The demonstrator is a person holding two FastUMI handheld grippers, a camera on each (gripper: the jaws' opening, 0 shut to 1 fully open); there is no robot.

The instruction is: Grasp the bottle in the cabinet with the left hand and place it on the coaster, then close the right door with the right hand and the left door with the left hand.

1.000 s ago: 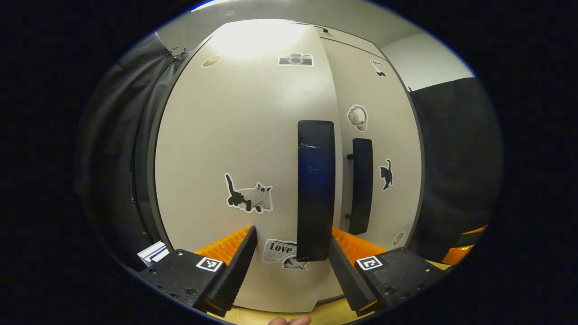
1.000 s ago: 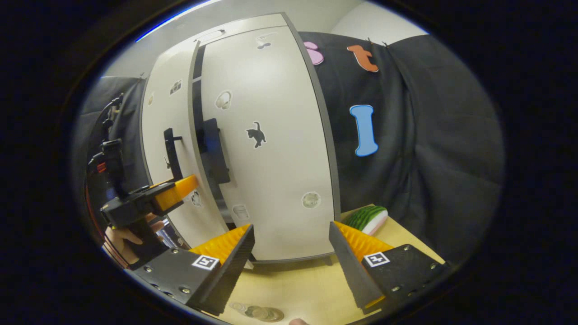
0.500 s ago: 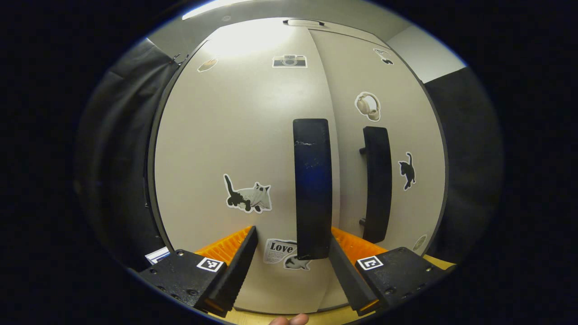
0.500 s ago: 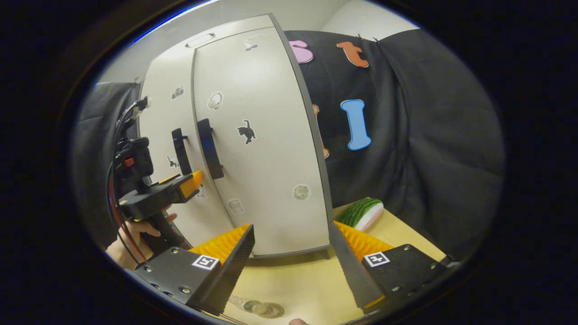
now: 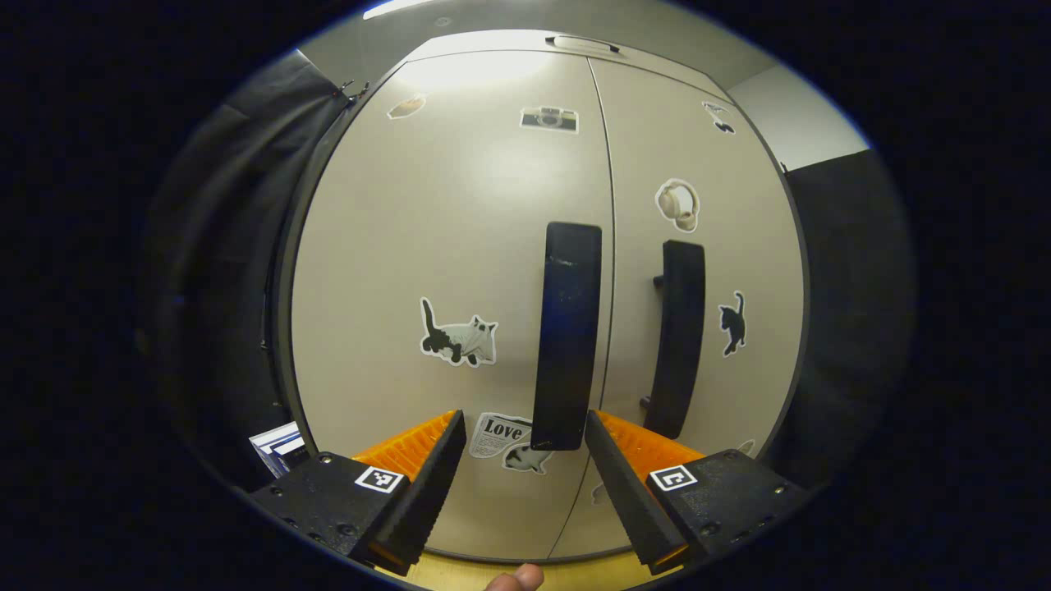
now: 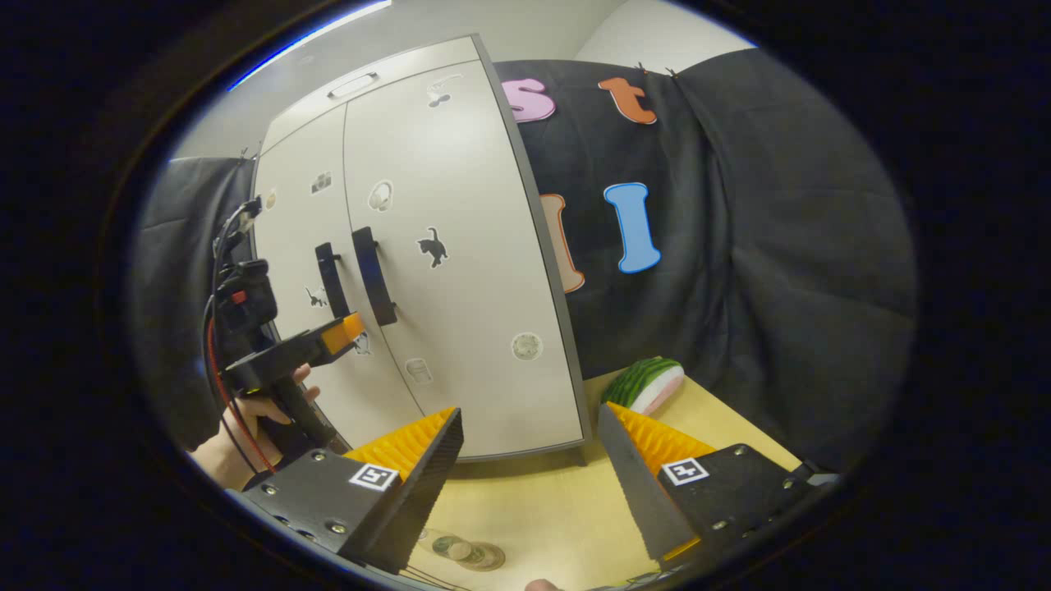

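The pale cabinet (image 5: 460,246) has both doors flush, with only a thin seam between them. Its left door handle (image 5: 566,336) and right door handle (image 5: 677,336) are dark upright bars. My left gripper (image 5: 525,435) is open, right in front of the left door, and the handle's lower end sits between its fingers. In the right gripper view the cabinet (image 6: 460,271) stands at the left, and a hand holds the left gripper (image 6: 349,328) against the left door by its handle. My right gripper (image 6: 530,435) is open and holds nothing, back from the cabinet over the wooden table (image 6: 534,509).
A watermelon-slice toy (image 6: 644,384) lies on the table right of the cabinet. A small round glassy thing (image 6: 464,552) sits at the near edge, half hidden under my right gripper. A stack of white cards (image 5: 275,443) lies at the cabinet's lower left.
The left door swung fully shut under my left gripper and the gap between the doors closed. My right gripper drew back from the cabinet.
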